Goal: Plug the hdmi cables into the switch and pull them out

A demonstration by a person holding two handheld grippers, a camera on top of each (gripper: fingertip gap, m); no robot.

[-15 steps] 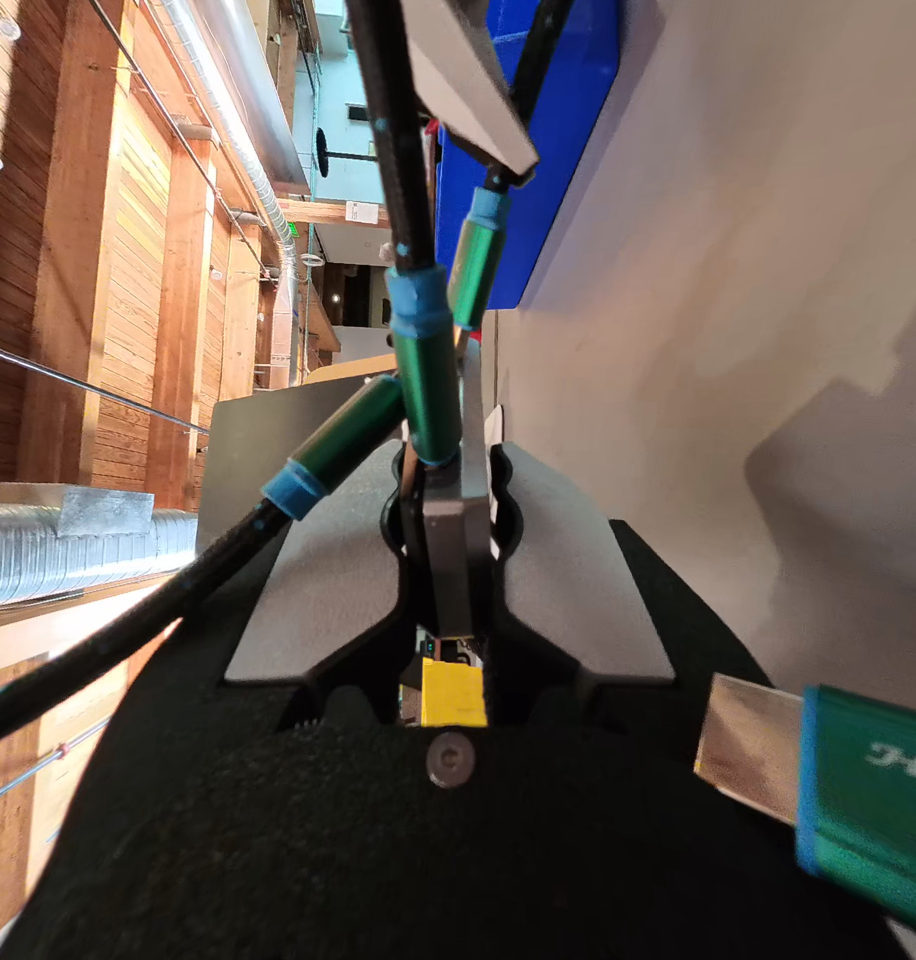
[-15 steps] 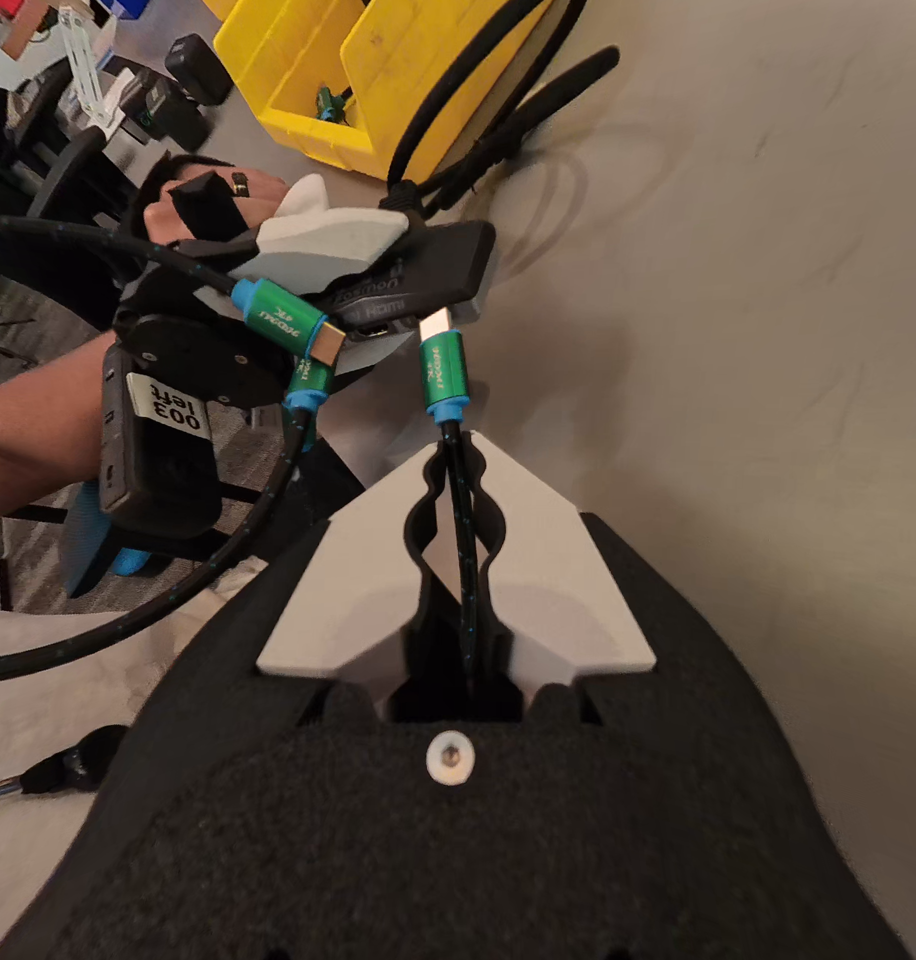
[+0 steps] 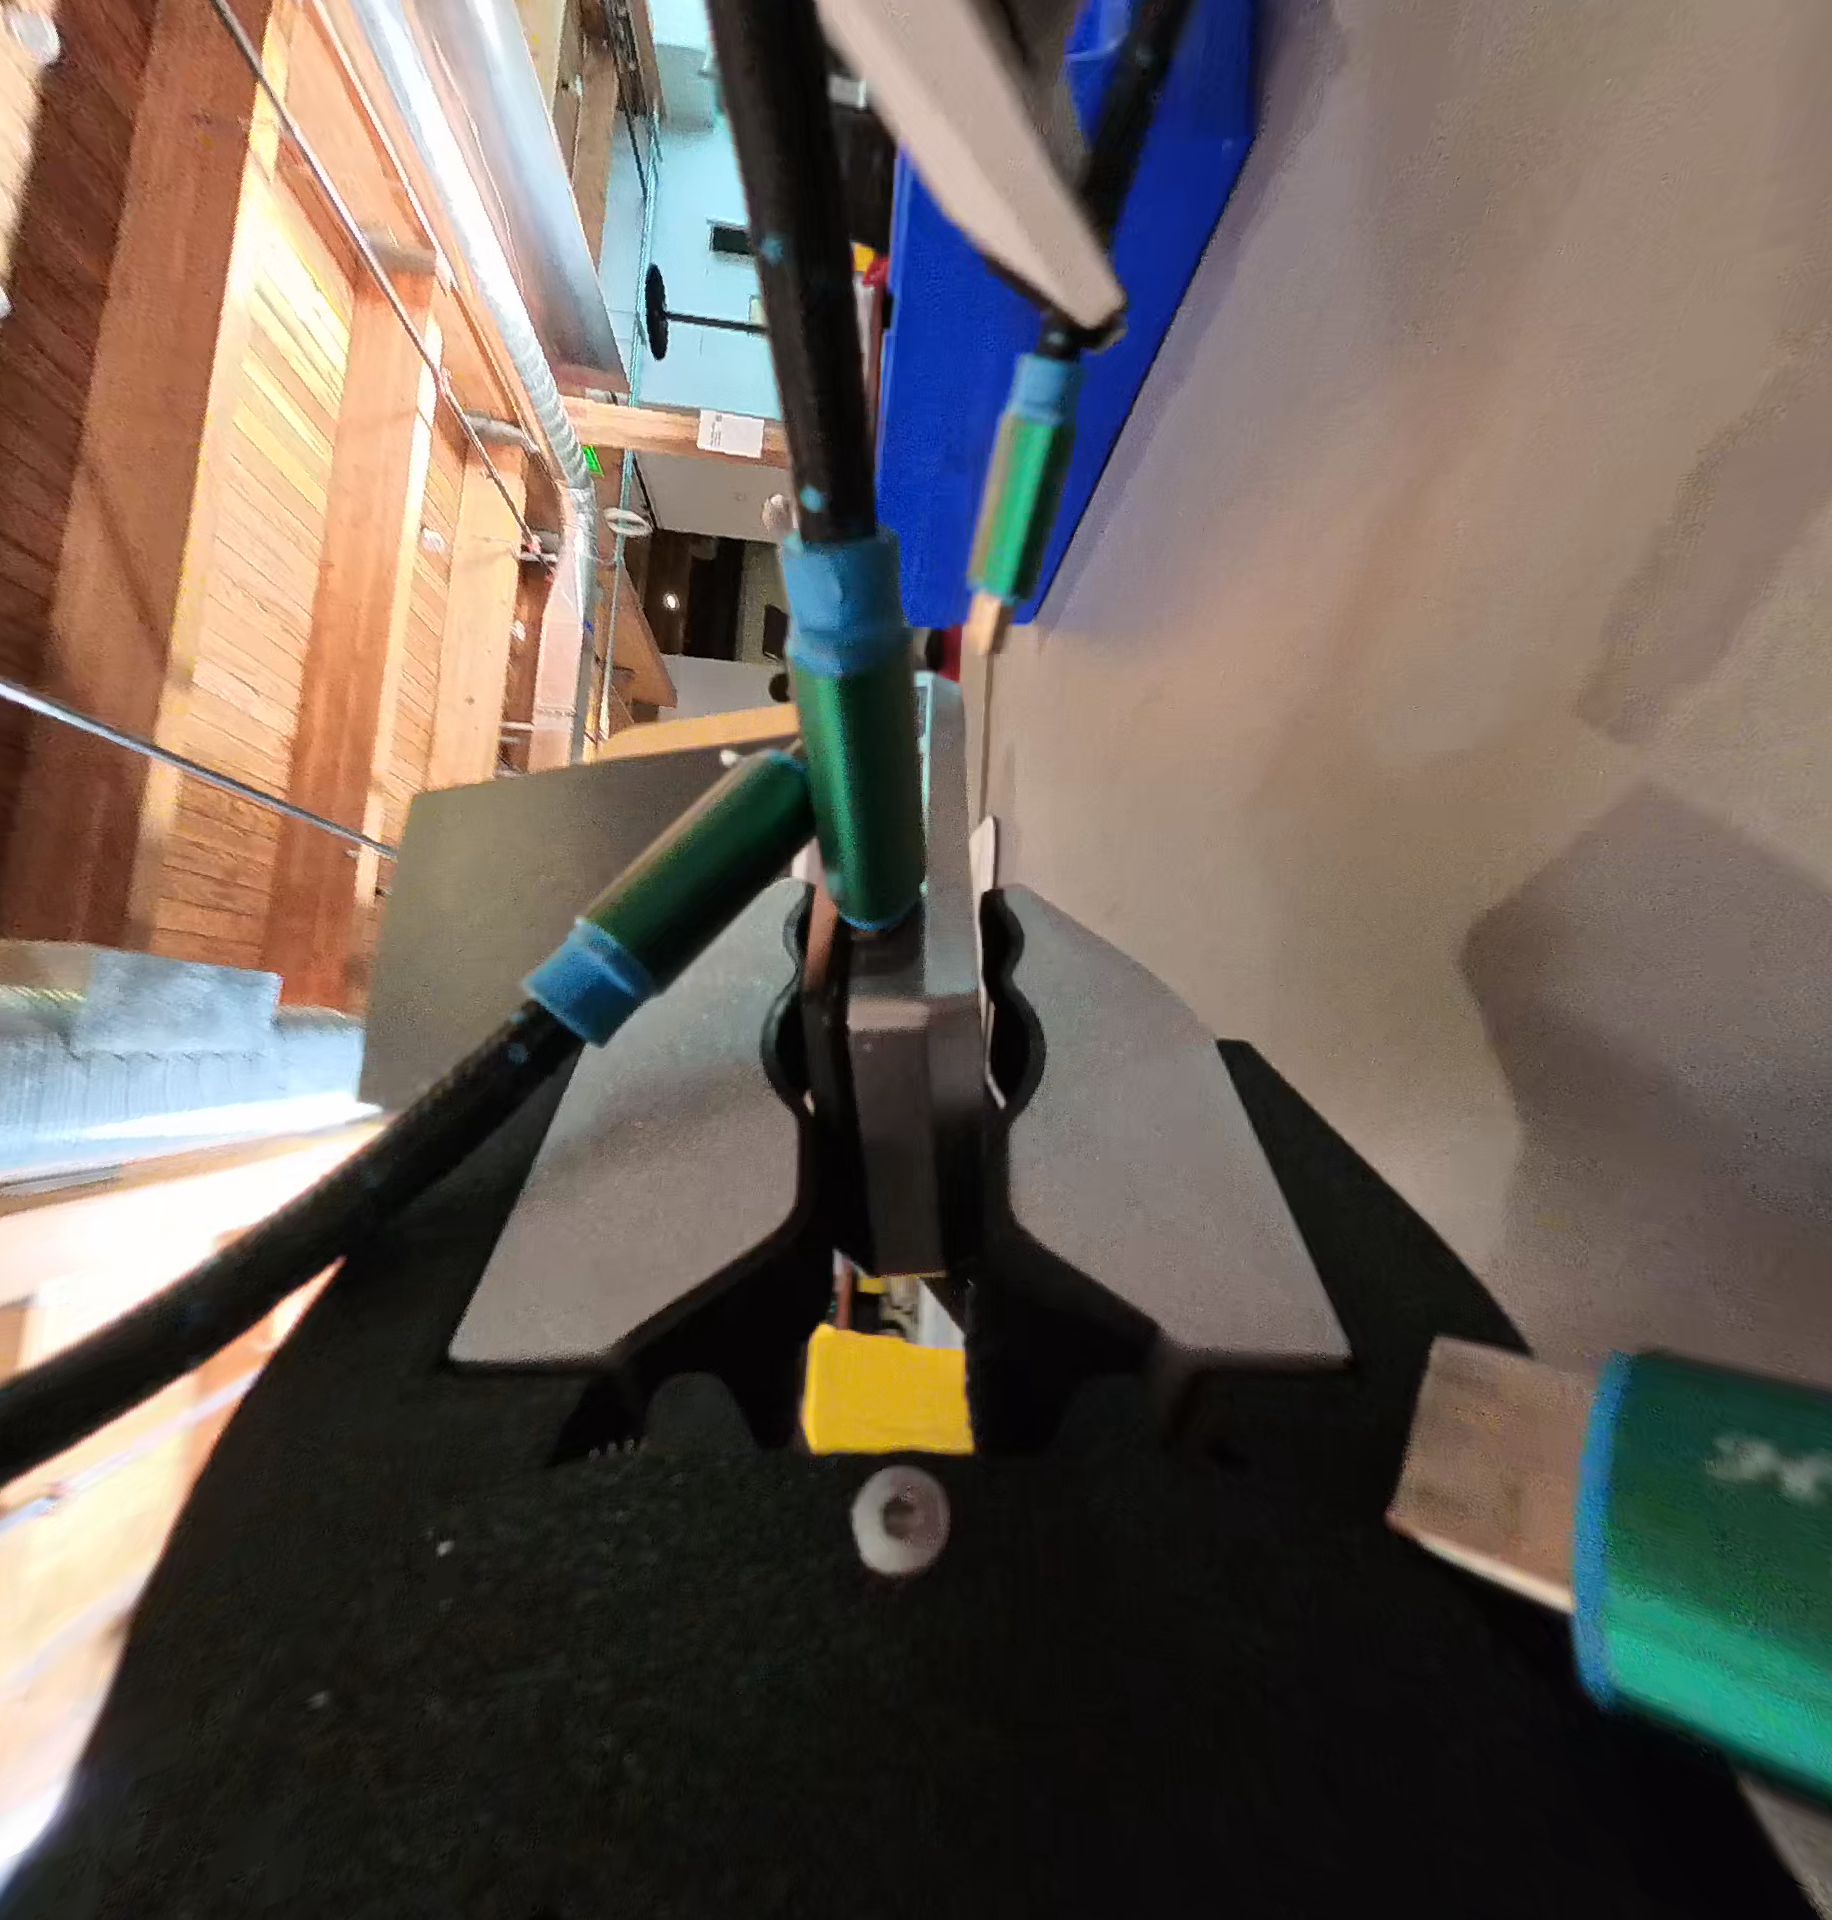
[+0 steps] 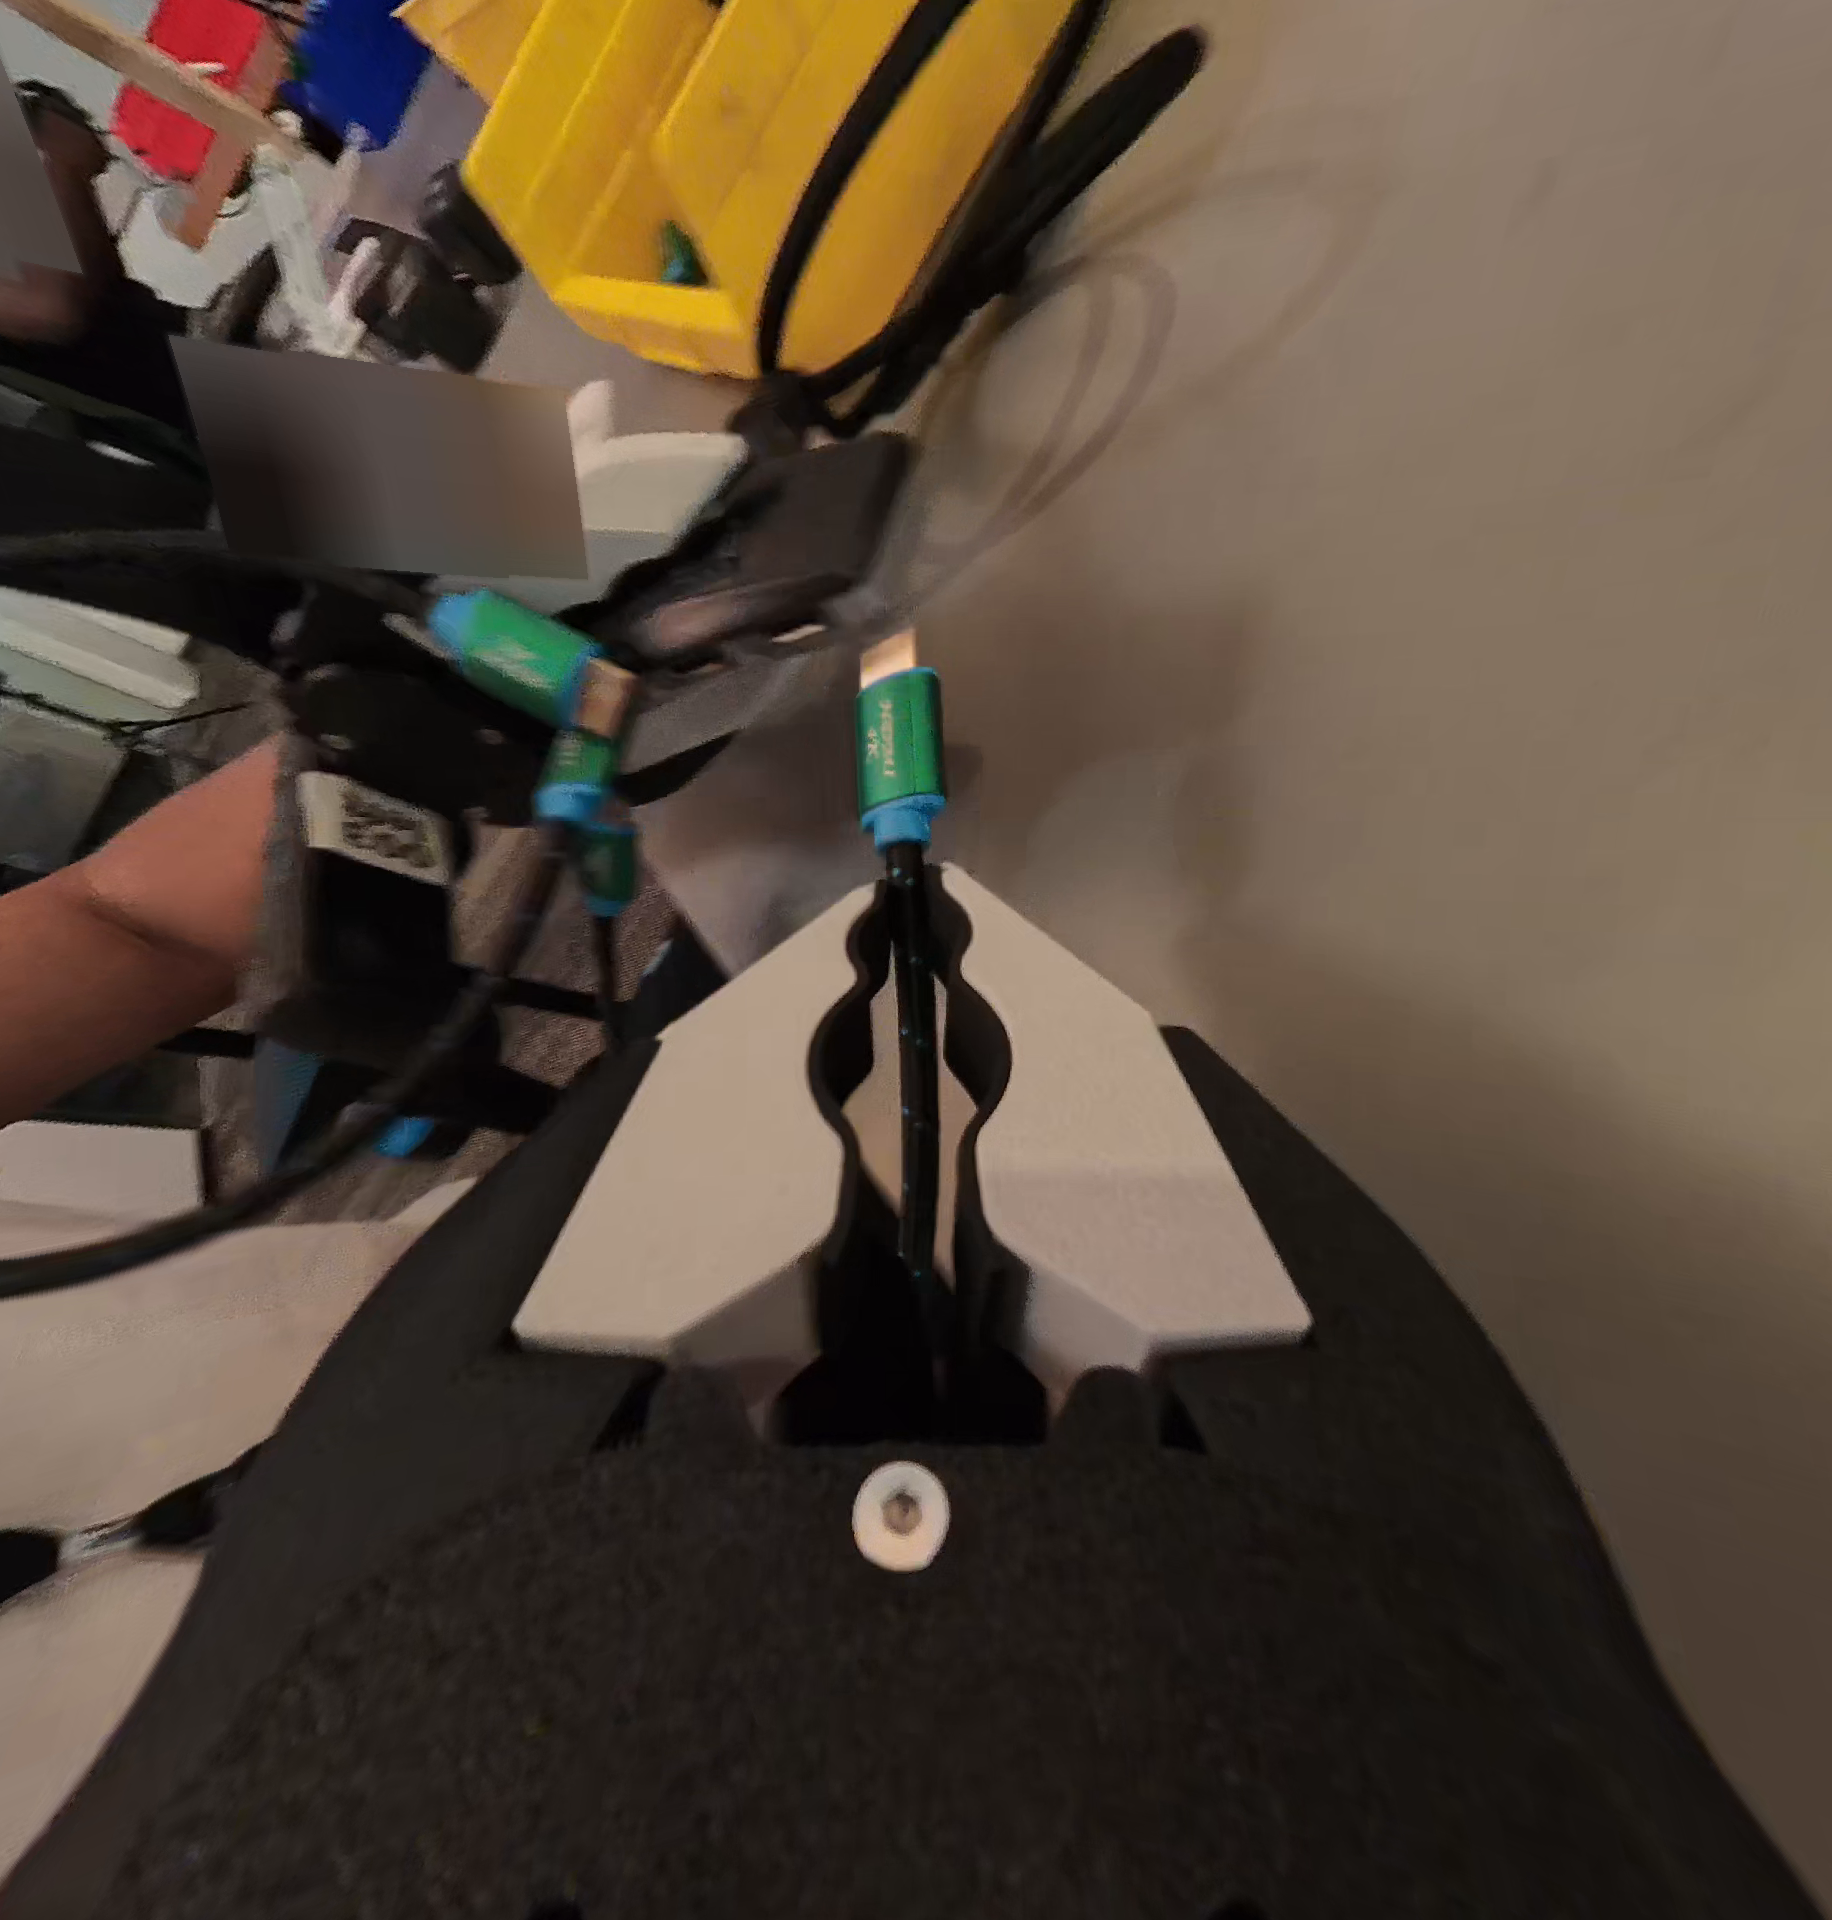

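My left gripper [image 3: 896, 914] is shut on the dark grey switch [image 3: 896, 1122], seen edge-on between its jaws. One green HDMI plug [image 3: 860, 790] sits in the switch, and a second [image 3: 683, 894] angles off to the left beside it. My right gripper [image 4: 912, 878] is shut on a black braided cable [image 4: 914, 1039] just behind its green plug [image 4: 896, 748]. That plug's metal tip is bare and a short gap from the switch [image 4: 818, 499]. The same plug [image 3: 1021, 499] hangs free in the left wrist view. Another loose plug [image 3: 1722, 1558] lies at lower right.
Yellow bins [image 4: 735, 156] with black cables draped over them stand behind the switch. A blue bin [image 3: 953, 364] sits on the beige table [image 3: 1411, 623]. A person's forearm [image 4: 91, 977] holds the left gripper. Cables loop at the left. The gap from one gripper's tips to the other's is roughly 9 cm.
The plug held by my right gripper has come away from the switch, and its metal tip now shows clear of the port. The left gripper still holds the switch.
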